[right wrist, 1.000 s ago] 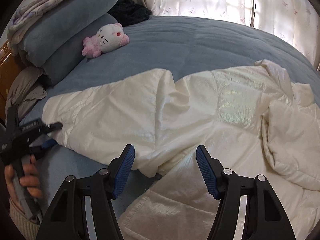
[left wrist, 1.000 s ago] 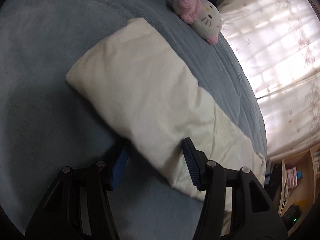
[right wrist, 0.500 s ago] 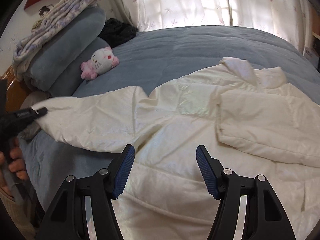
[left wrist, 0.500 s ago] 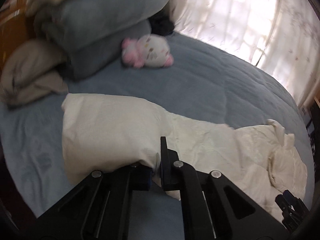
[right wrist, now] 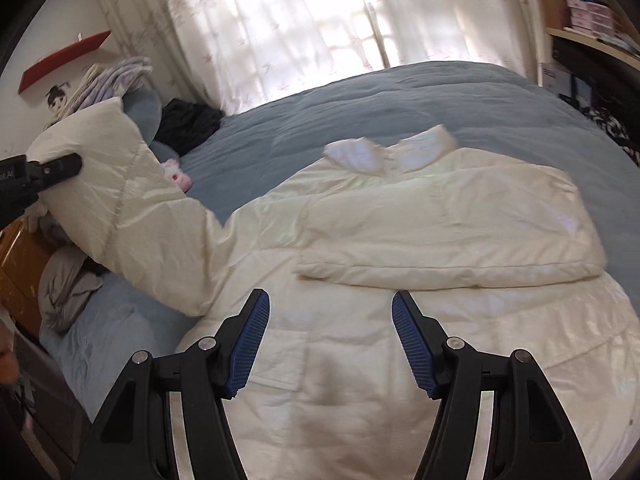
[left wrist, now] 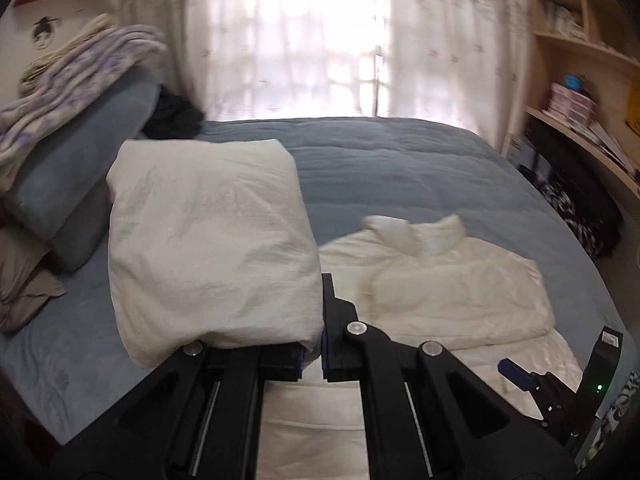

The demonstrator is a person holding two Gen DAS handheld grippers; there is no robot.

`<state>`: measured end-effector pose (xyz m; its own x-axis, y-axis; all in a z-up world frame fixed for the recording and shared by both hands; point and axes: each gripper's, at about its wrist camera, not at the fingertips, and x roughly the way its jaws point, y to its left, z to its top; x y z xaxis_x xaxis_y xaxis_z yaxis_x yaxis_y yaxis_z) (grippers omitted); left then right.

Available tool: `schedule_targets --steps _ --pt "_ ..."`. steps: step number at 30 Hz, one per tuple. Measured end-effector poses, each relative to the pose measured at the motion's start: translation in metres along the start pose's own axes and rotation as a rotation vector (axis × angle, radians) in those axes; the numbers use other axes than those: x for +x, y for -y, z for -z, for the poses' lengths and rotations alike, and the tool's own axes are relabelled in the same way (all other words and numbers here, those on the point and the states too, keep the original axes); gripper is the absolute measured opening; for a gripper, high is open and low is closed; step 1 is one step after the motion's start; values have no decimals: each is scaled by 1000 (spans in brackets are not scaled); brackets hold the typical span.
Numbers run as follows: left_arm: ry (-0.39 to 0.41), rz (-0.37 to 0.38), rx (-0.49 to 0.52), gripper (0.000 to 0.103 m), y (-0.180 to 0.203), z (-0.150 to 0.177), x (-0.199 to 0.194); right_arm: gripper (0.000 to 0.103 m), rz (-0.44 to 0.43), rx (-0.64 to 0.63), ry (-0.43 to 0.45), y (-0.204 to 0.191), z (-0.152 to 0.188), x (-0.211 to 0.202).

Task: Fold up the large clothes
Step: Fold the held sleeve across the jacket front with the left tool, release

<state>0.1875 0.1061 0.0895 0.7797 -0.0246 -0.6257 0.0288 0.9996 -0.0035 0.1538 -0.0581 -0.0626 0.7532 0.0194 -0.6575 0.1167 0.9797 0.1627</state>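
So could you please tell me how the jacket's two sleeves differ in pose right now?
The left sleeve is lifted off the bed, pinched at its cuff by the left gripper; the right sleeve lies folded flat across the jacket. The left sleeve stretches outward, away from the body; the right sleeve is tucked in, untouched by the open right gripper. Both are the same cream quilted fabric.

Daylight floods through the curtains point(left wrist: 320, 40), blowing them out to white glare on both my feeds, while the bed point(right wrist: 400, 96) below stays evenly lit. Motion blur softens the shelves point(left wrist: 580, 60) (edges bend and darken, fisheye).
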Motion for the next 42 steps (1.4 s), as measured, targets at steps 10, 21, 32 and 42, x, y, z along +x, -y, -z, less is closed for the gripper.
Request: schedule_targets --steps 10,21,32,42 --pt "-102 126 145 3 167 64 106 65 115 140 -4 118 9 -28" --pt "-253 258 58 67 172 126 154 69 110 221 -50 145 19 -17" --pt "-230 321 -111 67 92 131 111 79 -33 269 -89 130 -1 -3" --pt "-197 257 -186 67 31 150 83 86 -38 246 -120 121 -39 20"
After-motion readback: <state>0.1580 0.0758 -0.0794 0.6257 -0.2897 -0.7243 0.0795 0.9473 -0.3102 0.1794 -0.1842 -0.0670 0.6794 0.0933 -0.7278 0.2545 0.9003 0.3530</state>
